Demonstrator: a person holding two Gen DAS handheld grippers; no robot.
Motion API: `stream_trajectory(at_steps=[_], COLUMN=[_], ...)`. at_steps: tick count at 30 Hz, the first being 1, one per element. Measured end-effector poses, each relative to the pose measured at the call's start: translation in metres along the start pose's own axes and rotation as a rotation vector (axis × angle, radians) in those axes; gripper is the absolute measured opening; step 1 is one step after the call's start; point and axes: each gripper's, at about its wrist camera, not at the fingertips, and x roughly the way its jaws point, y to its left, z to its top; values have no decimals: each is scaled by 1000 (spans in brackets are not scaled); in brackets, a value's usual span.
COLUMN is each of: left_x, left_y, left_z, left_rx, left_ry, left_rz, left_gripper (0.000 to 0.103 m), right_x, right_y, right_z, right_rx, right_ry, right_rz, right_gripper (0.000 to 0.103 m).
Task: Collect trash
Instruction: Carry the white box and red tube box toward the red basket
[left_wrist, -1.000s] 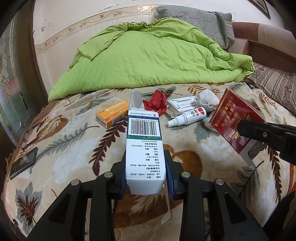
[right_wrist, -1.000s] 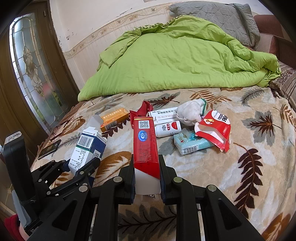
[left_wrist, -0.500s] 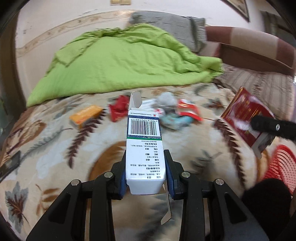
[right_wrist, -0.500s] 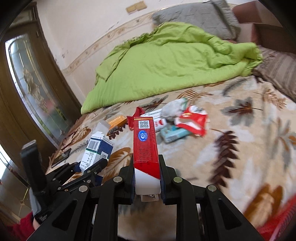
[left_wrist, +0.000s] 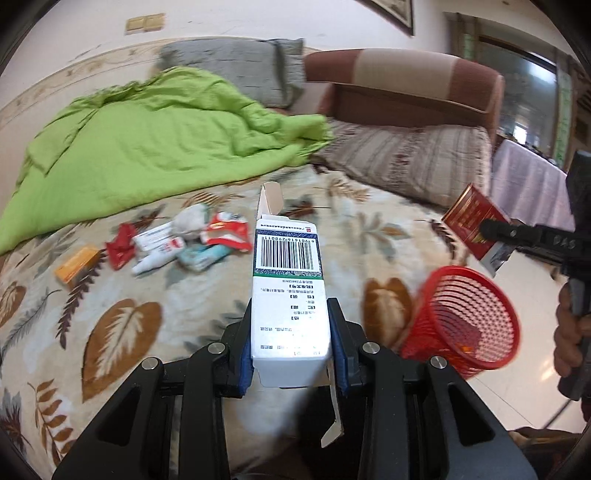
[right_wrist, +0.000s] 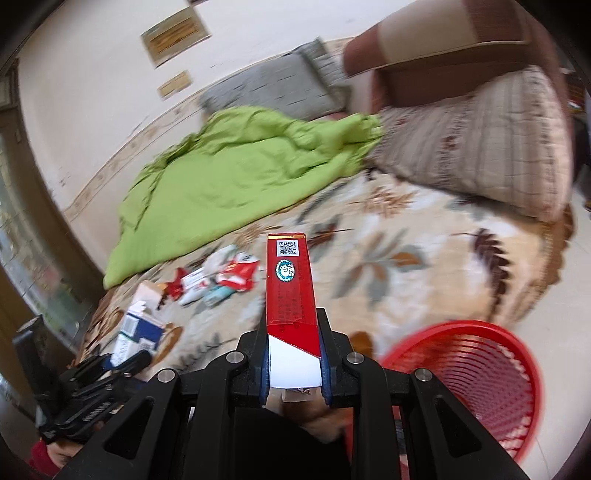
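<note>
Grippers clamped | left gripper (left_wrist: 291, 347) pinches white cardboard carton (left_wrist: 288, 295), flap open, above leaf-print bed (left_wrist: 122, 325) | right gripper (right_wrist: 293, 356) pinches slim glossy red box (right_wrist: 291, 291) | round red mesh basket (right_wrist: 480, 387) on floor beside bed | crumpled wrappers (left_wrist: 177, 243) farther back on bed

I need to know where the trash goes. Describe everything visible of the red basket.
The red basket is a round, tapered plastic mesh bin with a solid rim, open at the top. It stands on the pale floor right at the edge of the bed, looking tilted in the fisheye views. Its inside shows only dimly through the mesh. No gripper touches it.
</note>
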Motion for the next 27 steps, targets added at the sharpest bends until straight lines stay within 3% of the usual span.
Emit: stream_trajectory(at_steps=[9,20,25,27], left_x=[-23,-37,-39,-37], left_y=[-8,9,-16,-64], left_z=[16,30,28,27], left_rx=[28,22,25,42], left_ry=[6,-7,2,6], left_rz=[-59,-29,-75,-91], left_gripper=[33,33,33,33], right_x=[-40,-51,-59,-65], right_y=[-46,-66,-65,-66], right_z=[-23,-34,-34,-32], right_rx=[81,128,123,114], right_ry=[1,-34,-40,-48], right_rz=[-39,9,-12,-28], right_gripper=[22,22,22,22])
